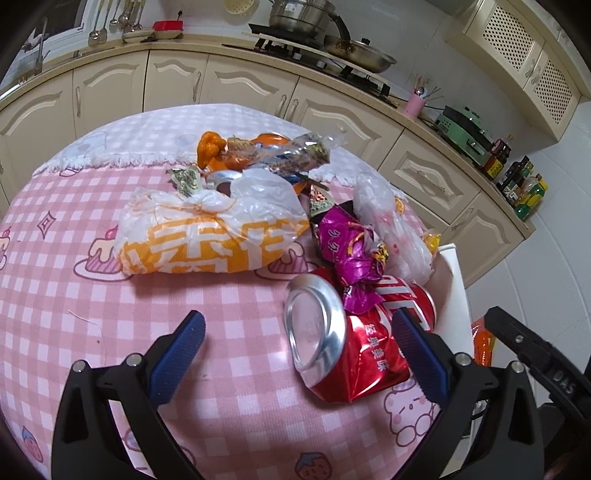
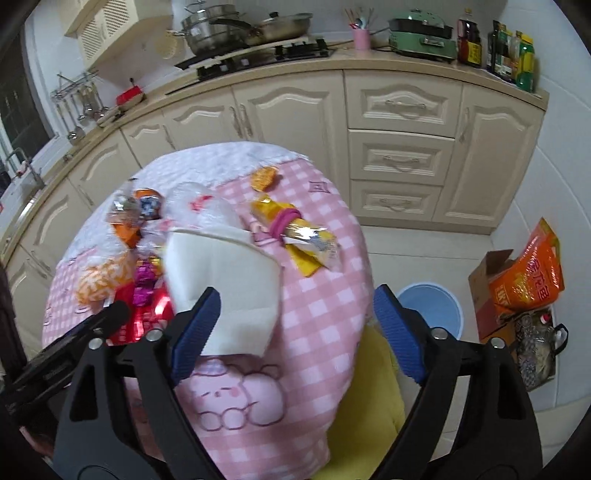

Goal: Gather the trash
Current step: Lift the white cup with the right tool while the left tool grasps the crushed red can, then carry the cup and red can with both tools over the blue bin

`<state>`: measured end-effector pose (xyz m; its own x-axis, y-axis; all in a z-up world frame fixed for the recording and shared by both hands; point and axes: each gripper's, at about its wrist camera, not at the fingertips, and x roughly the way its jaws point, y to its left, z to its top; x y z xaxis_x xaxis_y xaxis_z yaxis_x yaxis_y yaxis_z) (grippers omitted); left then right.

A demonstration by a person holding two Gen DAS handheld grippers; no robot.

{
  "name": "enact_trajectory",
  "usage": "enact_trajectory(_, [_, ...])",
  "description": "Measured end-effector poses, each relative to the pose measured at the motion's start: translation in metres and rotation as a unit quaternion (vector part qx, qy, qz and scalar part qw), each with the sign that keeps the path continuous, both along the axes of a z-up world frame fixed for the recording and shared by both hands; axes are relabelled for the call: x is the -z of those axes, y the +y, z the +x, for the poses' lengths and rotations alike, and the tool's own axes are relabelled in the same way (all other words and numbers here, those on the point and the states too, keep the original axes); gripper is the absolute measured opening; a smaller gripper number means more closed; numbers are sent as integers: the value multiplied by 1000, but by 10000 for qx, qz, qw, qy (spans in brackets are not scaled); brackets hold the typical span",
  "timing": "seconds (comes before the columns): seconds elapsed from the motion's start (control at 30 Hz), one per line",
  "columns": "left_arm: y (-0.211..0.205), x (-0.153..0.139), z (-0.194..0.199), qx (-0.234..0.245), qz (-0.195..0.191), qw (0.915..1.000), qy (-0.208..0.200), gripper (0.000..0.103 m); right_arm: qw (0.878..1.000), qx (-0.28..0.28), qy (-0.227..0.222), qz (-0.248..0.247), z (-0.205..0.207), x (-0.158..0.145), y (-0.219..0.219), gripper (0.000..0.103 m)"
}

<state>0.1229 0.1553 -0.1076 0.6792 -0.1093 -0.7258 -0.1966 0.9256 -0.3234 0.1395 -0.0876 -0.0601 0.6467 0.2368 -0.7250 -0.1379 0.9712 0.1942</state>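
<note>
A pile of trash lies on a table with a pink checked cloth point(image 1: 155, 295). In the left wrist view a crushed red can point(image 1: 347, 343) lies between my open left gripper's point(image 1: 299, 354) fingers, nearer the right one. Behind it lie a purple foil wrapper point(image 1: 347, 254), a white and orange plastic bag point(image 1: 207, 236), a clear bag point(image 1: 388, 225) and several orange wrappers point(image 1: 258, 151). My right gripper point(image 2: 295, 332) is open above the table's near edge, beside a white box point(image 2: 229, 280). A yellow wrapper with a pink band point(image 2: 295, 229) lies beyond it.
A blue bin point(image 2: 432, 310) stands on the floor right of the table, beside a cardboard box with an orange bag point(image 2: 524, 273). Cream kitchen cabinets point(image 2: 399, 122) with a stove and pots point(image 2: 236, 33) run behind. A yellow seat point(image 2: 362, 398) sits below the table edge.
</note>
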Motion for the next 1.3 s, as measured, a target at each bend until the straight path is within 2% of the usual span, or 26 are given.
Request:
enact_trajectory(0.2, [5, 3, -1, -105, -8, 9999, 31, 99, 9990, -443, 92, -62, 11, -2, 32, 86])
enact_trajectory(0.33, [12, 6, 0, -346, 101, 9993, 91, 98, 9982, -366, 394, -262, 25, 9, 46, 86])
enact_trajectory(0.4, [17, 12, 2, -365, -9, 9991, 196, 98, 9975, -318, 568, -288, 32, 14, 49, 86])
enact_trajectory(0.43, [18, 15, 4, -329, -128, 9991, 235, 98, 9979, -271, 541, -235, 34, 14, 49, 86])
enact_trajectory(0.57, [11, 16, 6, -218, -37, 9996, 167, 95, 9980, -164, 579, -186, 40, 16, 48, 87])
enact_trajectory(0.63, [6, 15, 6, -128, -35, 9999, 90, 83, 9979, -181, 599, -154, 42, 17, 47, 87])
enact_trajectory(0.7, [4, 15, 7, 48, -254, 9997, 14, 62, 9972, -228, 708, -74, 44, 18, 47, 87])
enact_trajectory(0.73, [4, 15, 7, 101, -340, 9994, -32, 56, 9969, -220, 758, -56, 44, 18, 46, 87])
enact_trajectory(0.77, [3, 15, 7, 217, -494, 9985, -118, 42, 9966, -235, 788, -44, 44, 18, 45, 86])
enact_trajectory(0.8, [2, 15, 7, 299, -576, 9978, -166, 38, 9964, -268, 807, -7, 43, 17, 44, 84])
enact_trajectory(0.9, [-4, 13, 7, 335, -407, 9984, -225, 37, 9945, -452, 917, 247, 41, 15, 43, 66])
enact_trajectory(0.97, [-6, 13, 7, 323, -412, 9984, -232, 36, 9941, -585, 879, 241, 37, 12, 48, 50])
enact_trajectory(1.13, [-6, 11, 7, 292, -339, 9986, -278, 31, 9939, -818, 742, 32, 27, 7, 59, 40])
enact_trajectory(1.17, [-6, 9, 6, 319, -334, 9984, -329, 20, 9941, -820, 711, 43, 25, 5, 59, 37])
enact_trajectory(1.3, [-3, 8, 1, 315, -355, 9983, -339, 20, 9960, -696, 546, 155, 23, -4, 48, 28])
